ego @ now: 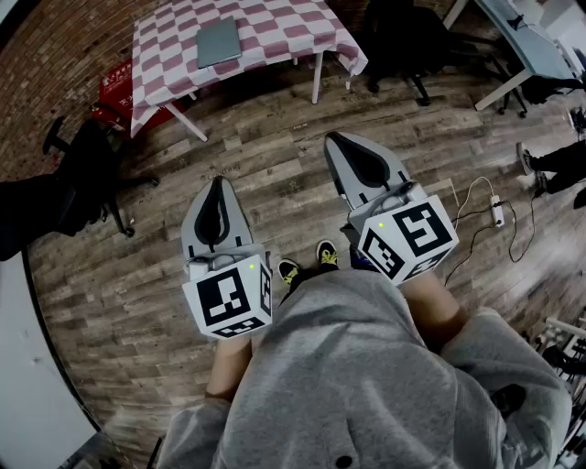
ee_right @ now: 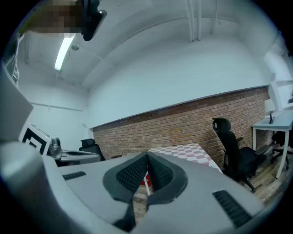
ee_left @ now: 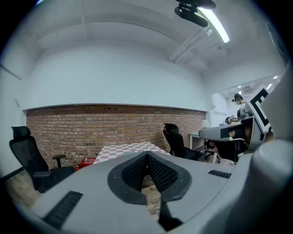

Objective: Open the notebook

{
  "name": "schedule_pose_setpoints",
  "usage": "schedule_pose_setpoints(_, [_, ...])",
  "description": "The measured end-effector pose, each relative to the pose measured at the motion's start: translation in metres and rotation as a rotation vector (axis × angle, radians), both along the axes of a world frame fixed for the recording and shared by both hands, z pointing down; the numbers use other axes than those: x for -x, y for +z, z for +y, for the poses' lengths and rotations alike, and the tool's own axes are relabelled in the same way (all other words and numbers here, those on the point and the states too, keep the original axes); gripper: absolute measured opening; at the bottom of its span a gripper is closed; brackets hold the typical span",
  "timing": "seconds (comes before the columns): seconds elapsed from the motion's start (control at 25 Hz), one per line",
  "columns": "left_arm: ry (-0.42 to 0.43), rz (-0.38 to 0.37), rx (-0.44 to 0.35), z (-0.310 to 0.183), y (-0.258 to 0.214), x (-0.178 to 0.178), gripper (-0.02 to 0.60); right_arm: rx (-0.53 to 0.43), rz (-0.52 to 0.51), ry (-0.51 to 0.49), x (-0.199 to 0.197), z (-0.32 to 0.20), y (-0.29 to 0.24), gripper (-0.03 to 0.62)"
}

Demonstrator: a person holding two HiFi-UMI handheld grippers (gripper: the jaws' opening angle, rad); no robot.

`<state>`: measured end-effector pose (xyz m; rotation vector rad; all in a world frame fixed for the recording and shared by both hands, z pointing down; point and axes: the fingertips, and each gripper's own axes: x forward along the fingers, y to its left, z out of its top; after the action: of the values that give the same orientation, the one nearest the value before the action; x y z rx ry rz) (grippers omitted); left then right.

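A grey closed notebook (ego: 219, 41) lies on a table with a red-and-white checked cloth (ego: 275, 27) at the far end of the room. My left gripper (ego: 216, 187) and right gripper (ego: 337, 142) hang well short of it over the wooden floor, both shut with nothing between the jaws. In the left gripper view the left gripper (ee_left: 147, 155) points toward the checked table (ee_left: 126, 148) by the brick wall. Seen in the right gripper view, the right gripper (ee_right: 147, 156) faces the same table (ee_right: 185, 151). The notebook does not show in either gripper view.
Black office chairs stand at the left (ego: 87, 169) and behind the table (ego: 403, 41). A red box (ego: 124, 84) sits under the table's left side. A white desk (ego: 526, 41) is at the right, with a power strip and cable (ego: 494, 212) on the floor. The person's shoes (ego: 307, 261) are below.
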<state>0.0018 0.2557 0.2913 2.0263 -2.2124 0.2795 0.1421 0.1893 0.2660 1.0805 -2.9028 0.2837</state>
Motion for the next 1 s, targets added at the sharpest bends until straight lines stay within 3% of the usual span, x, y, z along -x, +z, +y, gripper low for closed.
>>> schedule_pose_setpoints(1.0, [-0.036,-0.039,-0.025,0.037,-0.008,0.063,0.008,-0.047,0.020,-0.040,0.061,0.044,-0.007,0.025])
